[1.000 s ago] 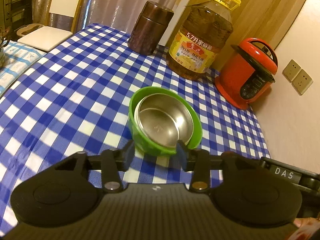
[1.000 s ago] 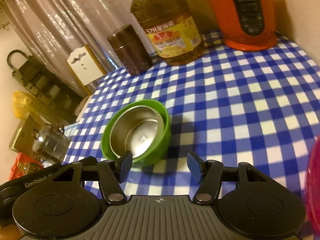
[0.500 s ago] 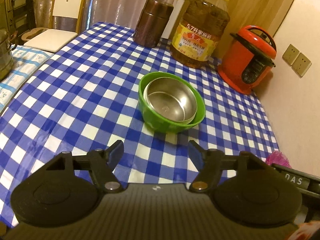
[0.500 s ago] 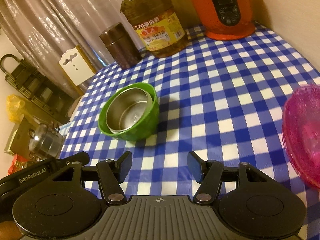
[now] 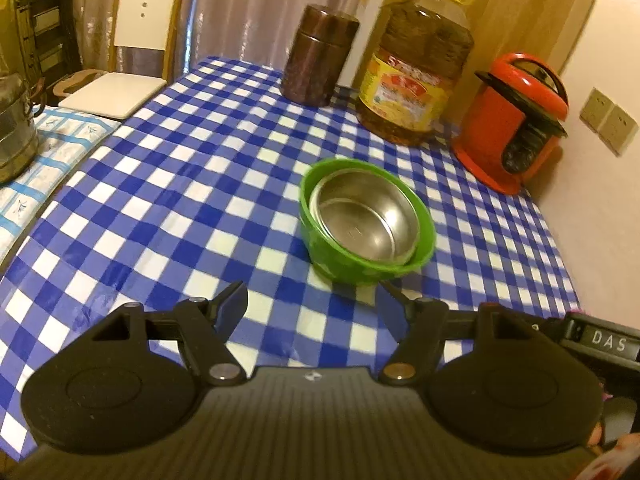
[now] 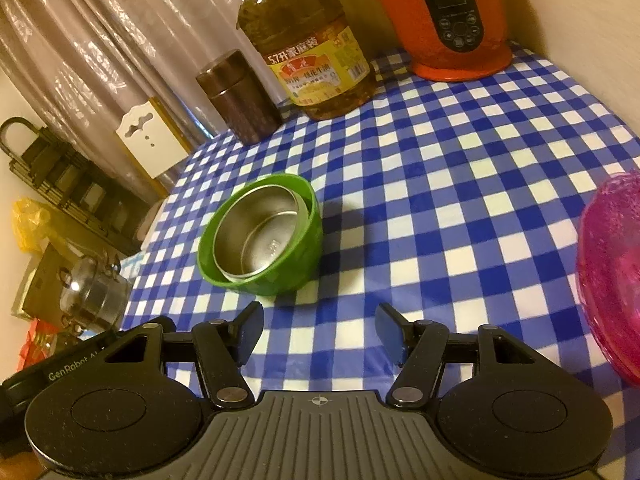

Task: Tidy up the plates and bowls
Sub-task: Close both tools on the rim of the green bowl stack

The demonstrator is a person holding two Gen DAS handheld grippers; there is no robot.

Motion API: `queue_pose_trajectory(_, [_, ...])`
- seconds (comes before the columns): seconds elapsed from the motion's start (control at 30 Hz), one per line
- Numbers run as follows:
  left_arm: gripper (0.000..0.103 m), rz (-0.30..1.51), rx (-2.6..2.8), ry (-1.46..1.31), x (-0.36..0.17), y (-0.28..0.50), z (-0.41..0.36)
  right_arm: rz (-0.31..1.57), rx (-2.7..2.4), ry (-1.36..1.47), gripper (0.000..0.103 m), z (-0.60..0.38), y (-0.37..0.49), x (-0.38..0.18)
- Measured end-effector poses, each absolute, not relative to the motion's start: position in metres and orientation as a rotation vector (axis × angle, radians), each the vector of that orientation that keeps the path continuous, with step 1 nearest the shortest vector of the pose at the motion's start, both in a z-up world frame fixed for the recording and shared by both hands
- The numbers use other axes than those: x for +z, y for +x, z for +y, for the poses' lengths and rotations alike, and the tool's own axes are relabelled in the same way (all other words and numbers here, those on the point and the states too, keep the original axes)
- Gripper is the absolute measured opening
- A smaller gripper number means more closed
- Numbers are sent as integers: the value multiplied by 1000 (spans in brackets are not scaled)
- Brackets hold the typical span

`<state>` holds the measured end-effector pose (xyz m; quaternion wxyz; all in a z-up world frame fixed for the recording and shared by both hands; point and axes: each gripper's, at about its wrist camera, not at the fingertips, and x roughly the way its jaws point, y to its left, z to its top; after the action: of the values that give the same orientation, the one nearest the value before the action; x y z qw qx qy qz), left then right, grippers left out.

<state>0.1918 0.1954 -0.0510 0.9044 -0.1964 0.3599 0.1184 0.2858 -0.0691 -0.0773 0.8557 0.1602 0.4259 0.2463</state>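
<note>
Left gripper (image 5: 312,306), left wrist view: jaws spread wide, having just opened, nothing between them, angled down at the checked tablecloth (image 5: 180,184); "DAS" reads on a black device (image 5: 600,340) at its right; just ahead, a green bowl (image 5: 360,264) holds a nested steel bowl (image 5: 364,220); beyond stand a brown canister (image 5: 318,56), oil bottle (image 5: 416,68) and red cooker (image 5: 512,120). Right gripper (image 6: 320,334), right wrist view: jaws apart, empty; "GenRobot" at its left; the bottle label is Chinese print; green bowl ahead-left, pink bowl (image 6: 612,272) far right.
</note>
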Motion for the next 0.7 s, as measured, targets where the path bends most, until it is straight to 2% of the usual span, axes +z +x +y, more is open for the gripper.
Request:
queue_pose_trajectory(0.37, [67, 656, 257, -525, -65, 233, 232, 880, 525, 376, 62, -47, 337, -88])
queue_pose_trajectory(0.7, [66, 651, 207, -527, -98, 280, 241, 863, 539, 407, 63, -26, 383, -118])
